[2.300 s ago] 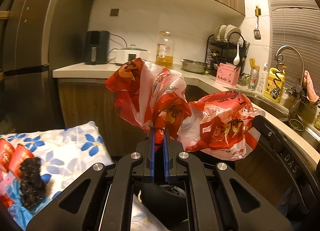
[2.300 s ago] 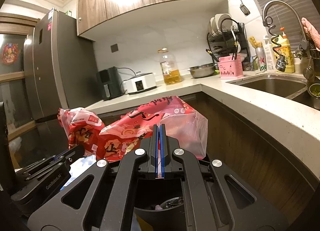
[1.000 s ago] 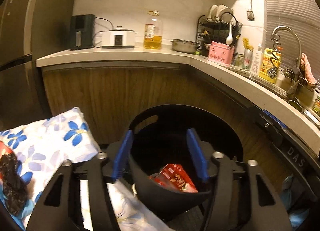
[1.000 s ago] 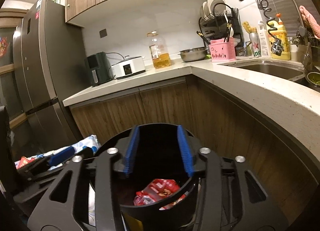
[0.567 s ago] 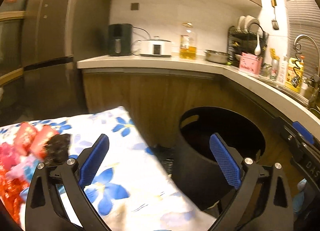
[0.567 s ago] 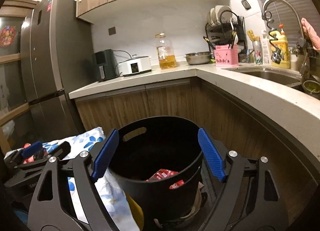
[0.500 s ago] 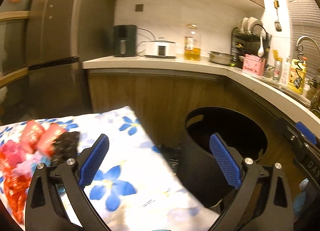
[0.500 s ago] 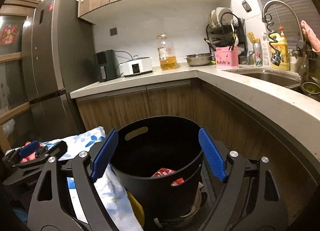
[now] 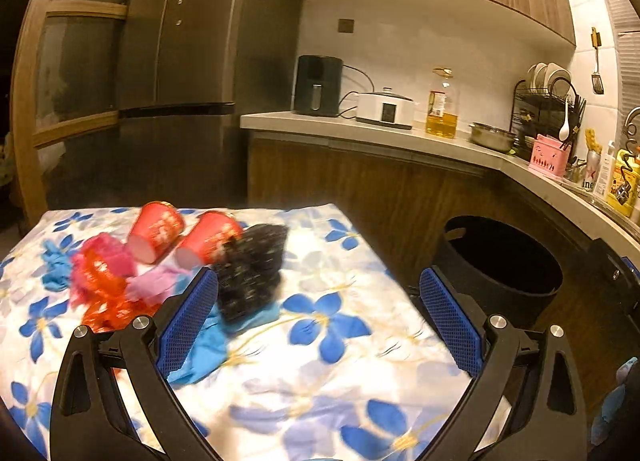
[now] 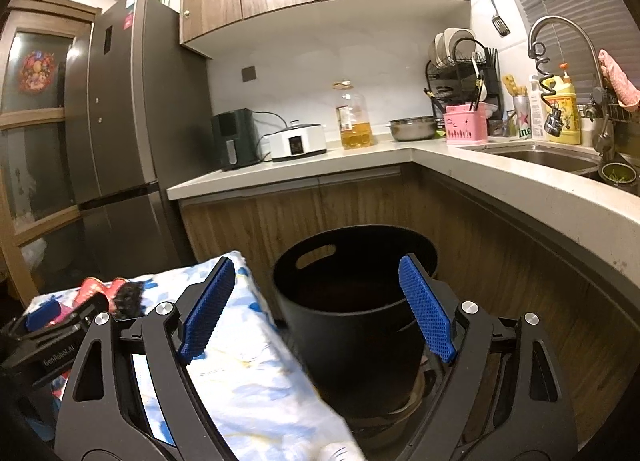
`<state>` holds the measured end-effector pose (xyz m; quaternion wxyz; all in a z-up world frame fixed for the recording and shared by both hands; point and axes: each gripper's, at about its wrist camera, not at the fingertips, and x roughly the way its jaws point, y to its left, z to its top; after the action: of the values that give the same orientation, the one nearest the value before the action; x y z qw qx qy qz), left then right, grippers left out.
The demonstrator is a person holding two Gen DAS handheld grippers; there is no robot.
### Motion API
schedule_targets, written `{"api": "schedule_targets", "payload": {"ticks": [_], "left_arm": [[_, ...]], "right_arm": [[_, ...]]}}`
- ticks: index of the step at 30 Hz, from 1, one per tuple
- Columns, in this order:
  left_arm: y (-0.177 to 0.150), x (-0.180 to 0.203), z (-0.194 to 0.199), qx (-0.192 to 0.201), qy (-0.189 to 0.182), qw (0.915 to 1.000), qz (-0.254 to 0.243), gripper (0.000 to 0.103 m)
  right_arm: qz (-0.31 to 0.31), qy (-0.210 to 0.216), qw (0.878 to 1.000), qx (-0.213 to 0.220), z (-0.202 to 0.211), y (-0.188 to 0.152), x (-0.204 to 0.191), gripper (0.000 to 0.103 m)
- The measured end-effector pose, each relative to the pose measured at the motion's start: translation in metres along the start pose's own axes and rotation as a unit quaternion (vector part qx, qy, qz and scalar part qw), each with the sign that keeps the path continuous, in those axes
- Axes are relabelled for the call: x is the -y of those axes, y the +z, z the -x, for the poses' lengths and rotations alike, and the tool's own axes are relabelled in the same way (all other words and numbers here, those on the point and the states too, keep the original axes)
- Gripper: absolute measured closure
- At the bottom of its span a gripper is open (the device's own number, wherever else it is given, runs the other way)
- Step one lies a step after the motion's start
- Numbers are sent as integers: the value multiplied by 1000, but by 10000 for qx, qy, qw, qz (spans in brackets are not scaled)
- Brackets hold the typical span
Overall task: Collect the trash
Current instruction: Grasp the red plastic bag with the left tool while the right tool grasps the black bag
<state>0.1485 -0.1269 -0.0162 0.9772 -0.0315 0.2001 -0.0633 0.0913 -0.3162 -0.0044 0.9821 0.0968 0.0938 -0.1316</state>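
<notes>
The left gripper (image 9: pixel 316 317) stood with its blue pads wide apart and nothing between them, and its jaws had just been opening; it pointed toward the pile of trash on the flower-patterned cloth (image 9: pixel 340 361) that covered the table. The pile lay on the far left part of the cloth: two red paper cups (image 9: pixel 182 235) on their sides, touching each other, a black crumpled bag (image 9: pixel 252 273) just beside them, red and pink wrappers (image 9: pixel 104 281) in front of the cups, and a blue crumpled piece (image 9: pixel 208 345) under the black bag. The right gripper (image 10: pixel 316 311) was also spread wide and empty, its jaws having just been opening as well, and the black bin (image 10: pixel 352 301) showed between its pads without touching them. The bin stood on the floor just beside the table edge and under the curve of the countertop (image 10: pixel 520 189) (probably so that trash could go from cloth to bin with a short reach). Its inside was too dark in both views to tell what it held. Judging from the scene, much of the trash was not yet collected, and the empty left gripper seemed prepared for the next piece, most likely the black bag, which was the nearest to its pads.
</notes>
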Motion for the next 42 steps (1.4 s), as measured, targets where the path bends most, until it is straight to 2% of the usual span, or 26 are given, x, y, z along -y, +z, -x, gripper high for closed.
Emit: {"api": "schedule_targets", "payload": {"ticks": [6,12,19,22,26,29,31,32,34,38,40,42], "left_arm": [[-8,-30,18,71,201,9997,99,6],[-20,-75,34,207,641,9974,253,6],[-31,-140,37,223,1242,9900,624,6],[-33,-162,31,159,1386,9870,802,6],[-38,-176,15,-85,1440,9860,841,11],[-41,-184,-1,-410,1179,9873,986,15],[-42,-191,-10,-614,982,9869,1125,25],[-42,-195,-15,-715,970,9856,1186,27],[-43,-198,-20,-816,963,9845,1219,40],[-44,-198,-30,-996,901,9842,1151,58],[-45,-197,-32,-1037,805,9851,1115,70],[-45,-196,-33,-1078,736,9855,1084,73]], "right_arm": [[2,146,9999,18,14,-9,-26,20],[48,407,9991,-77,18,-22,-56,20],[153,734,9969,-237,16,-38,-95,20],[255,843,9959,-229,15,-42,-111,20],[335,952,9945,-283,10,-46,-129,20],[394,1000,9938,-298,7,-48,-139,20],[440,1021,9933,-305,4,-48,-145,20],[457,1035,9931,-310,3,-48,-148,20],[493,1047,9928,-318,0,-49,-151,20],[529,1068,9922,-359,-7,-51,-159,20],[509,1095,9919,-390,-12,-52,-163,20],[505,1119,9915,-434,-16,-53,-168,20]]}}
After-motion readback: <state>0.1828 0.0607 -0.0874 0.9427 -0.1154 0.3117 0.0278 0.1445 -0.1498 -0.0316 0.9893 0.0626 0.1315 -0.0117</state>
